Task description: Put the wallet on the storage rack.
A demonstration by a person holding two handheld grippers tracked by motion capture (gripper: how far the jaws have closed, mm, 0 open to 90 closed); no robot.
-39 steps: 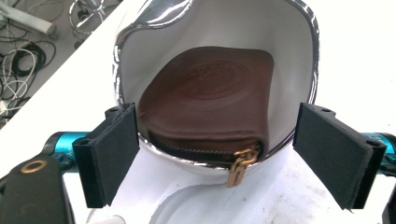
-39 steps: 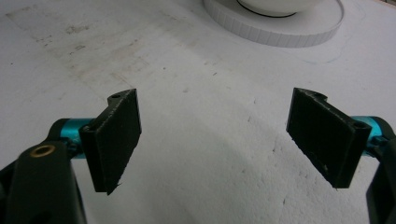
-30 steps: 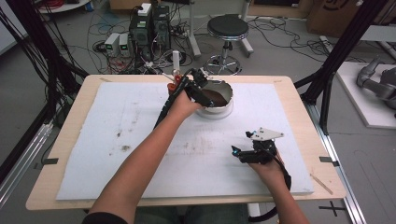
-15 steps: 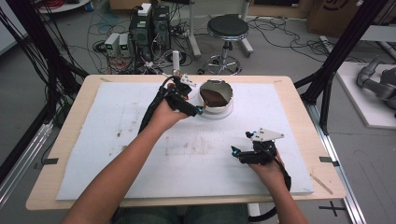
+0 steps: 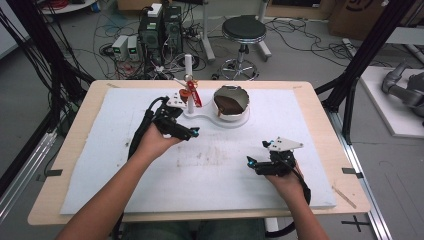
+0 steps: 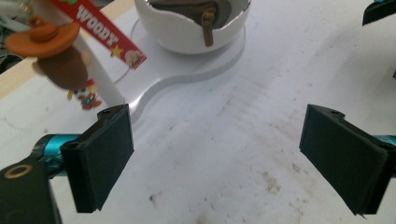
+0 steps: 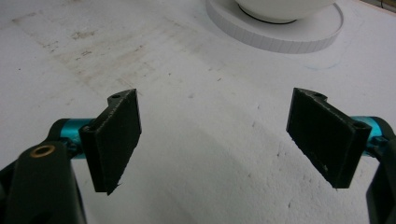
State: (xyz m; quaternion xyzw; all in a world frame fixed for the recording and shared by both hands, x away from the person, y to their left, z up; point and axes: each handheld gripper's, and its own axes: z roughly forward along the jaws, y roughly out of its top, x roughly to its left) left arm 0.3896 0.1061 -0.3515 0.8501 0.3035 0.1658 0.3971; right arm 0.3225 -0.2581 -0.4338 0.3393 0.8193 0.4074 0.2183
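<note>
The white mat (image 5: 115,165) carries a white stand (image 5: 212,117) whose bowl (image 5: 231,106) holds a brown pouch (image 5: 231,103); the Woody keychain (image 5: 189,92) hangs lengthwise down its post. Left gripper (image 5: 192,133) has just been opening, empty; right gripper (image 5: 250,162) gapes empty.

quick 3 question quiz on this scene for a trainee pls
1. True or false: the left gripper is clamped on the keychain.
2. What lies inside the white bowl? A) a brown pouch B) a blue ball C) loose coins
3. What hangs from the white post on the stand?

Key
1. False: its jaws are open with nothing between them, having just opened wider; the keychain hangs apart from them.
2. A: a brown pouch with a zip pull.
3. A cowboy-hat figure keychain with a red Woody tag.
</note>
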